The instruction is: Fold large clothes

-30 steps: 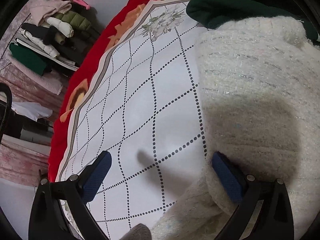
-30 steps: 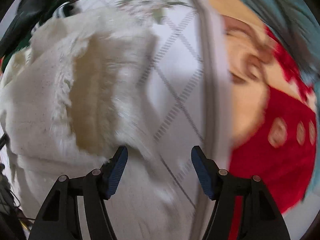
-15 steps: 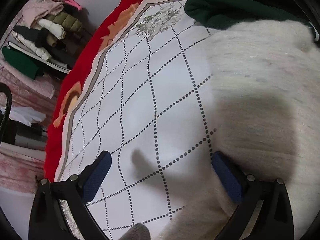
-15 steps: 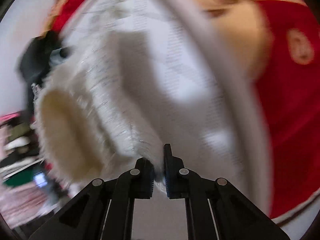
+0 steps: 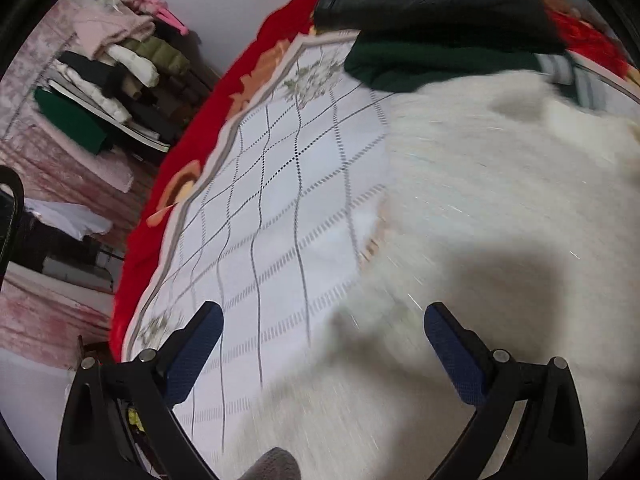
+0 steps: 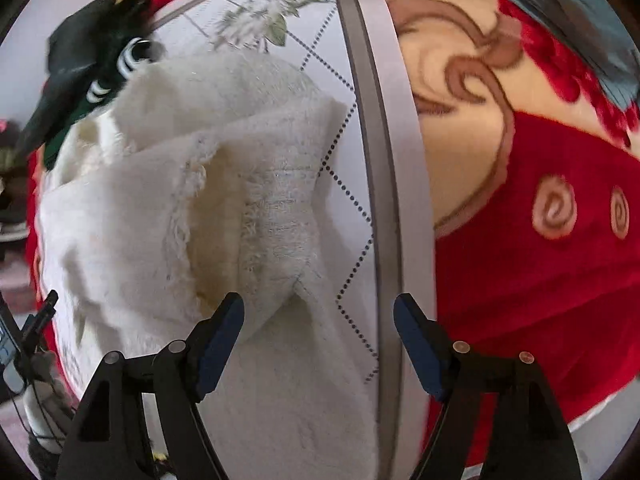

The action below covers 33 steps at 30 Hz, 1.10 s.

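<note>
My left gripper (image 5: 324,344) is spread wide with nothing between its 2 blue pads, held over the near edge of the cream fuzzy sweater (image 5: 500,200); its right pad sits above the fabric, its left pad above bare bedspread. My right gripper (image 6: 319,334) is also wide open and holds nothing, with the sweater (image 6: 180,200) bunched in folds ahead and to the left, its nearest fold just in front of the left pad.

Past the sweater, at its far edge, lies a dark green garment (image 5: 432,64) with a black one (image 5: 440,4) beyond it.

Everything rests on a white bedspread (image 5: 272,200) with a dotted diamond grid and a red floral border (image 6: 540,260). Off the bed to the far left, a shelf holds stacked folded clothes (image 5: 116,76) against a pale wall.
</note>
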Each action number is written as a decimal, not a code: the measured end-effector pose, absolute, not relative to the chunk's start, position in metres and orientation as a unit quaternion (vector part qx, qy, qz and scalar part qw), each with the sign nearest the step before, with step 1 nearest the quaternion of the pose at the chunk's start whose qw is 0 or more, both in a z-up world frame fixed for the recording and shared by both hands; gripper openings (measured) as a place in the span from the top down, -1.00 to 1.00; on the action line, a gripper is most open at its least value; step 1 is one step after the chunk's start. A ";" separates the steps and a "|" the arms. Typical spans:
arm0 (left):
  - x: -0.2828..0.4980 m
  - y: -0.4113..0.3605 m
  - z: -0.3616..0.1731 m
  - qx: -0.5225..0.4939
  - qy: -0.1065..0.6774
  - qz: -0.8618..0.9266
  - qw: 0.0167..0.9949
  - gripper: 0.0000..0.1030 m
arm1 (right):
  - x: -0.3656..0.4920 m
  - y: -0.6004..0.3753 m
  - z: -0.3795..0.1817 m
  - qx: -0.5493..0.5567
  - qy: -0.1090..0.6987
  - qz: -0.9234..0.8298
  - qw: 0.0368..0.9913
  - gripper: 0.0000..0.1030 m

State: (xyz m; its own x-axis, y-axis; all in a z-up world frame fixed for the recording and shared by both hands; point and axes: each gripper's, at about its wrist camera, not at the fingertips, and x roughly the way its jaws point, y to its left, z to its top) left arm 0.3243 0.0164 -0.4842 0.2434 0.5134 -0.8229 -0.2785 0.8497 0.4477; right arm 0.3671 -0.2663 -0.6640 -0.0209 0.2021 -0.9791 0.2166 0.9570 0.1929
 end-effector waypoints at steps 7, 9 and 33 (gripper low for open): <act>0.235 -0.140 -0.465 0.191 0.576 0.260 0.751 -1.00 | 0.346 -0.334 -0.638 0.132 0.724 0.063 0.675 -0.53; 0.213 -0.180 -0.471 0.209 0.593 0.246 0.737 -1.00 | 0.333 -0.367 -0.634 0.131 0.730 0.074 0.667 -0.53; 0.159 -0.330 -0.563 0.269 0.636 0.224 0.688 -1.00 | 0.295 -0.454 -0.682 0.201 0.756 0.102 0.614 -0.53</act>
